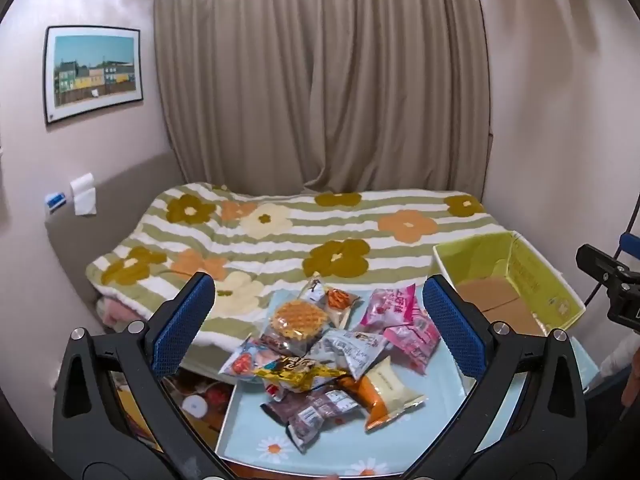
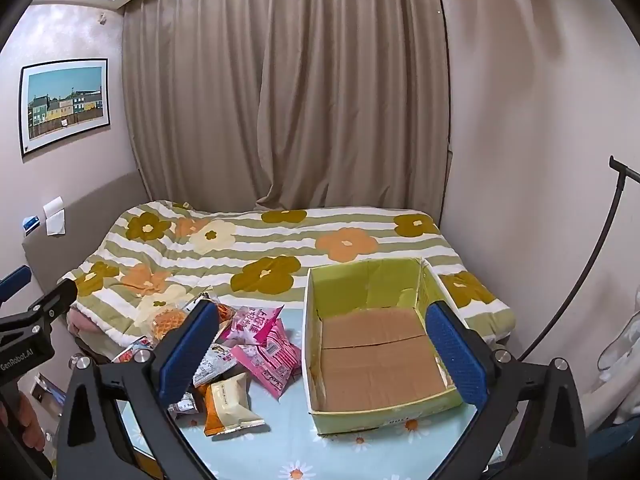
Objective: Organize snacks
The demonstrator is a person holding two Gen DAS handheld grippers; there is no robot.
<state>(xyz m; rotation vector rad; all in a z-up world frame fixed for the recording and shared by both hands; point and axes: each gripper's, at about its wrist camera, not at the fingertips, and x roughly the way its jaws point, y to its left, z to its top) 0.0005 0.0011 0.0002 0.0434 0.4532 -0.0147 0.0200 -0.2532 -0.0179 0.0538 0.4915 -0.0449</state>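
A heap of wrapped snacks (image 1: 320, 356) lies on a light blue daisy-print table (image 1: 256, 432): a waffle pack (image 1: 296, 322), pink packs (image 1: 400, 320), a brown pack (image 1: 316, 408) and an orange-and-cream pack (image 1: 384, 396). My left gripper (image 1: 320, 320) hovers wide open above the heap, nothing between its blue pads. To the right stands a green cardboard box (image 2: 384, 412) with a bare brown floor. My right gripper (image 2: 328, 344) is wide open above the box's left wall, holding nothing. The pink packs (image 2: 268, 344) and orange-and-cream pack (image 2: 230, 404) lie left of the box.
A bed with a striped flower blanket (image 1: 320, 232) lies beyond the table, closed beige curtains (image 1: 320, 80) behind it. A framed picture (image 1: 94, 74) hangs on the left wall. A dark curved cable (image 2: 592, 264) runs down the right side. A hand (image 2: 24, 424) holds the left gripper.
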